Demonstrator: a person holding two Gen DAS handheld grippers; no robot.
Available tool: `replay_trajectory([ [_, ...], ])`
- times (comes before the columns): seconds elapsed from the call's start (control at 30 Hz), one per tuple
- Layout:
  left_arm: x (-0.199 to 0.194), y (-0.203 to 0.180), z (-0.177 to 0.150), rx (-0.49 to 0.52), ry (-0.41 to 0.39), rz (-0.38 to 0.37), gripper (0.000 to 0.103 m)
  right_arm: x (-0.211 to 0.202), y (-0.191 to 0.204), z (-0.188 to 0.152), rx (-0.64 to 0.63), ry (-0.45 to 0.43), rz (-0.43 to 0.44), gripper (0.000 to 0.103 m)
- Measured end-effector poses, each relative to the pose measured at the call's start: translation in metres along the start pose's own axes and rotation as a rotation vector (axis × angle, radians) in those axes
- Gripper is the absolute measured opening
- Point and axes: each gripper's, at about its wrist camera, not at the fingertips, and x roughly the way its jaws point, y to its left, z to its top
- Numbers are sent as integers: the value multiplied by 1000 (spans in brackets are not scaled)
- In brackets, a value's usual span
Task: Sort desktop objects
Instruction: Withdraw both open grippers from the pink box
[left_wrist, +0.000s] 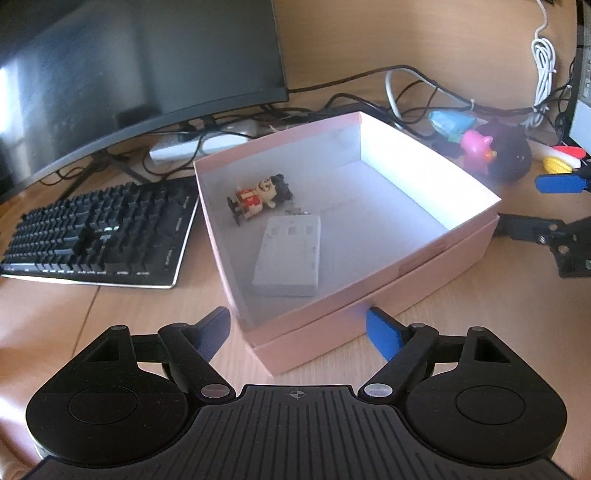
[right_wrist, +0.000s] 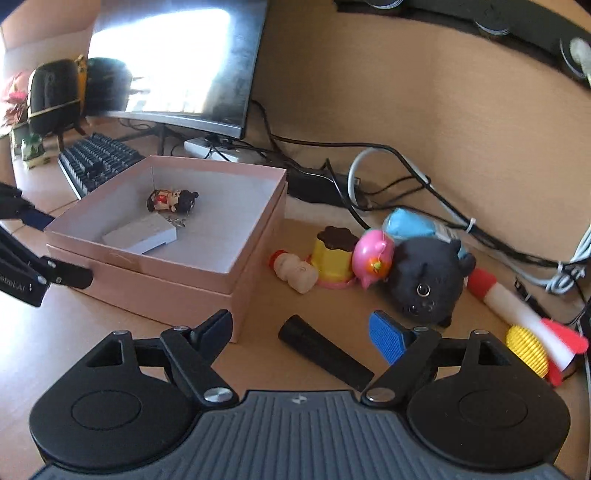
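**Black cylinder next, box half filled**

Nearest the right wrist camera, the right gripper (right_wrist: 301, 332) hangs with its jaws spread wide and nothing between them, just above the black cylinder (right_wrist: 325, 350) that lies slanted on the desk (right_wrist: 110, 332). That looks like the piece to take next. Because it lies askew, I would turn the jaws square across its length and grip near the middle, so it does not swing on the lift.

From left to right: the left gripper (left_wrist: 299, 328) is likewise released and empty, its fingers on either side of the near corner of the pink box (left_wrist: 424, 266). The box is open and holds two things, a small figurine (left_wrist: 258, 197) towards the back and a flat grey case (left_wrist: 288, 254) just in front of it.

To the right of the box, still outside, lie a pudding toy (right_wrist: 332, 254), a pink pig (right_wrist: 371, 256), a black plush (right_wrist: 428, 280) and a toy rocket (right_wrist: 524, 314).
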Motion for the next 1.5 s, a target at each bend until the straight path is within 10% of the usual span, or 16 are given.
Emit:
replay_trajectory([
  [0.1,5,-3,5,-2,-8,4,83,15,-4,5,-15,4,-1,51],
  [0.43,-28,19,0,-119,-39,-5,95,62,0,27,-217,-30,66,23],
  [1.13,-32,-2,-22,-224,30,-93,100,35,32,18,-291,-63,243,23],
  [1.5,-36,9,-23,-224,22,-82,100,55,18,23,-272,-64,79,27],
])
